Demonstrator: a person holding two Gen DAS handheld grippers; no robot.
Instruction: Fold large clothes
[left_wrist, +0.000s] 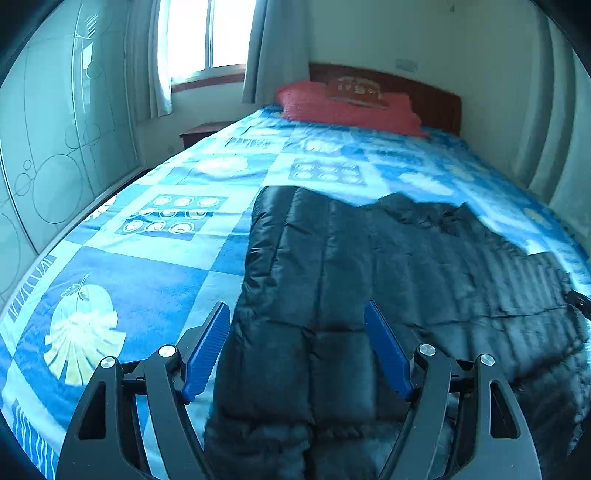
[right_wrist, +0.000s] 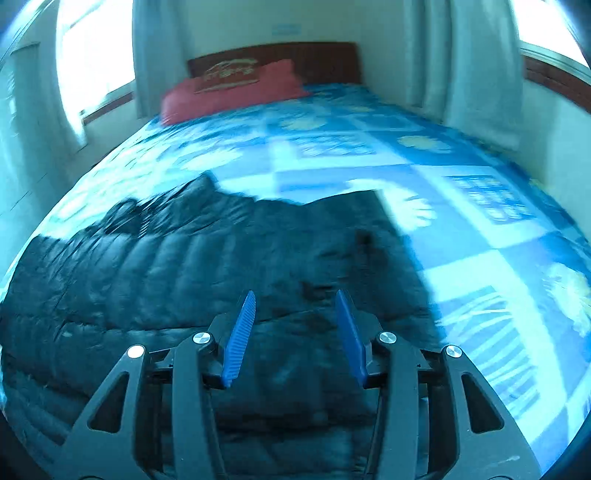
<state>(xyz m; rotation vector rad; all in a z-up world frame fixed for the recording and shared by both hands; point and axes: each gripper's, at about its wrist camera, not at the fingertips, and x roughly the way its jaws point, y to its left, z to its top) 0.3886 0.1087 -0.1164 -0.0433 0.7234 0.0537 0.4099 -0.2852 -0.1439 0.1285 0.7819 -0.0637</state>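
Note:
A large black quilted puffer jacket (left_wrist: 388, 273) lies spread flat on the bed over a blue patterned bedspread (left_wrist: 147, 258). My left gripper (left_wrist: 297, 314) is open and empty, hovering over the jacket's near left part, its blue pads on either side of the left edge region. In the right wrist view the same jacket (right_wrist: 192, 266) fills the lower left and middle. My right gripper (right_wrist: 295, 301) is open and empty, above the jacket's near right part. The right wrist view is blurred.
A red pillow (left_wrist: 347, 105) lies at the wooden headboard (left_wrist: 436, 99) at the far end. A window with curtains (left_wrist: 207, 40) and a small bedside table (left_wrist: 203, 131) are at the far left. A glass-fronted wardrobe (left_wrist: 48, 147) runs along the bed's left side.

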